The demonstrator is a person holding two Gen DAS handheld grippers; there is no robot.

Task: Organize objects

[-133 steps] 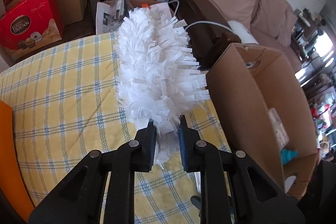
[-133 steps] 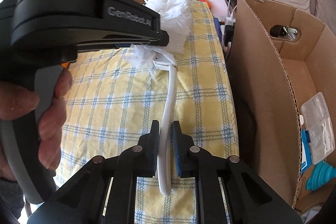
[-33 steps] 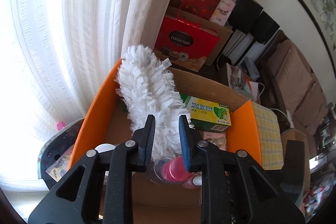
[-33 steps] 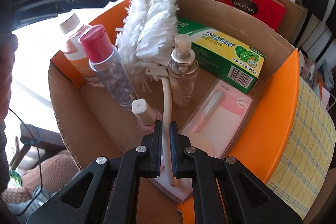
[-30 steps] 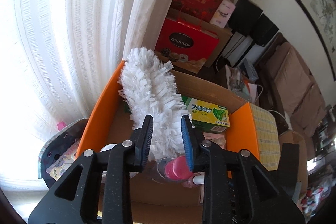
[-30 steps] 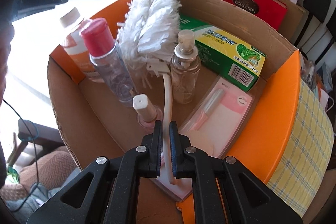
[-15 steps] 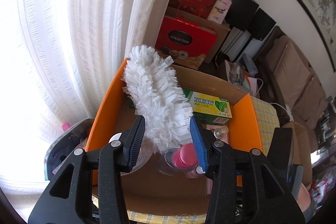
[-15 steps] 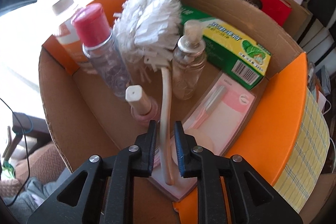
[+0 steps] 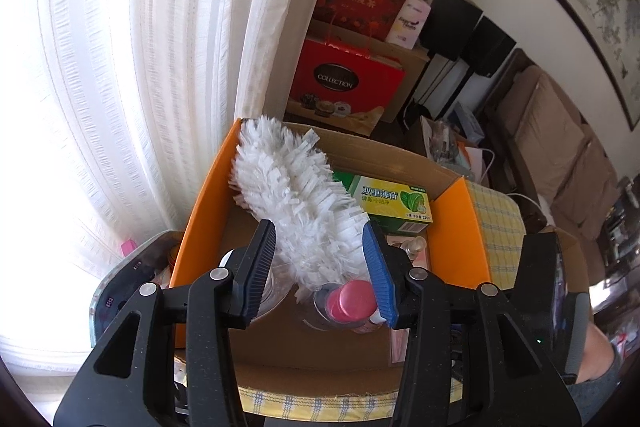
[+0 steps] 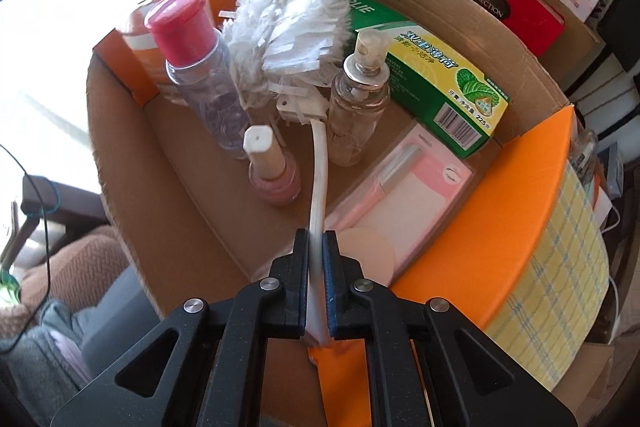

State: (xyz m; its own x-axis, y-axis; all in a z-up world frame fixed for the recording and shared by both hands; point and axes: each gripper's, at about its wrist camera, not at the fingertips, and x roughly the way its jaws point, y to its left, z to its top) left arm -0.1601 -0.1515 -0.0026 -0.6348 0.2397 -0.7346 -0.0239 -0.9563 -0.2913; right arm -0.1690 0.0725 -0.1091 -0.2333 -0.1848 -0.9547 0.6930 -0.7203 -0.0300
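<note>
A white fluffy duster [image 9: 296,199] lies with its head inside the orange-flapped cardboard box [image 9: 204,195]. My left gripper [image 9: 320,267] is open, its jaws wide on either side of the duster head, above the box. In the right wrist view the duster head [image 10: 296,11] leans against the box's back wall [image 10: 440,3] and its white handle [image 10: 320,179] runs down to my right gripper [image 10: 317,287], which is shut on the handle.
The box holds a pink-capped clear bottle [image 10: 196,67], an orange bottle [image 10: 140,19], a glass spray bottle [image 10: 360,99], a small beige bottle [image 10: 268,167], a green-yellow toothpaste carton [image 10: 440,87] and a pink packet [image 10: 408,187]. White curtains [image 9: 140,47] hang left; red gift boxes [image 9: 348,75] stand behind.
My left gripper has opened and let go of the duster head, pulling back a little. The duster has gone from the table into the box. My right gripper keeps the handle.
</note>
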